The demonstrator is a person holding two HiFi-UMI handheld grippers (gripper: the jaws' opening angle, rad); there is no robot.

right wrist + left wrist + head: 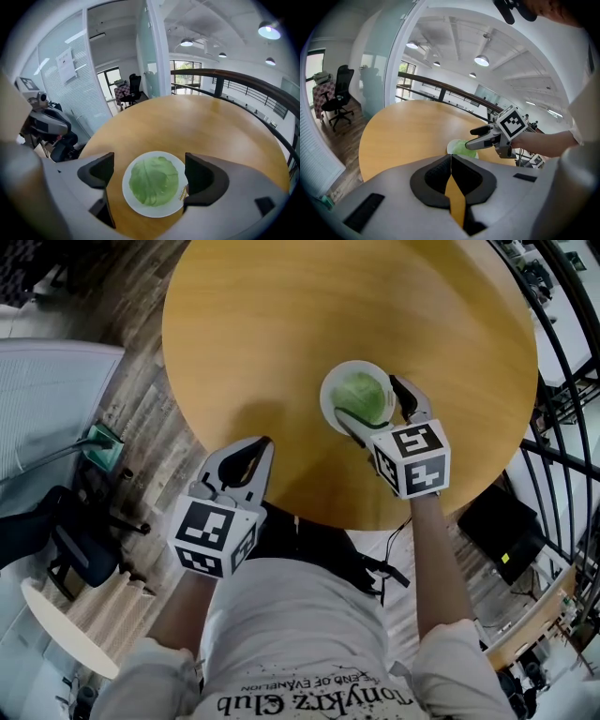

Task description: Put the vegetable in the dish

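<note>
Nearest me, short of the dish (146, 212) and over the table's (211, 126) edge, the left gripper (451, 159) is hanging idle. Its jaws are pressing together with nothing between them.

The right gripper (149, 168) is hovering over the dish with its jaws spread wide, one on each side of the rim. It is holding nothing. From its own view I am not seeing either jaw touch the dish, though the right-hand one is sitting very close to the rim.

The vegetable (153, 180), a pale green leafy thing like cabbage, is lying inside the dish, roughly centred and clear of the rim all round. I am judging the placing as good as done, so the step in hand is getting the gripper away.

- I am planning to lift straight up from the dish before pulling back, keeping the jaws wide so neither one clips the rim.
- A sideways drag is looking risky, since the dish would likely slide on the smooth wood.

Beyond the dish the tabletop is running bare to its far edge. Further off, a dark railing (243, 79) is curving behind the dish and an office chair (135, 89) is standing by the window. Neither is getting in the way.
</note>
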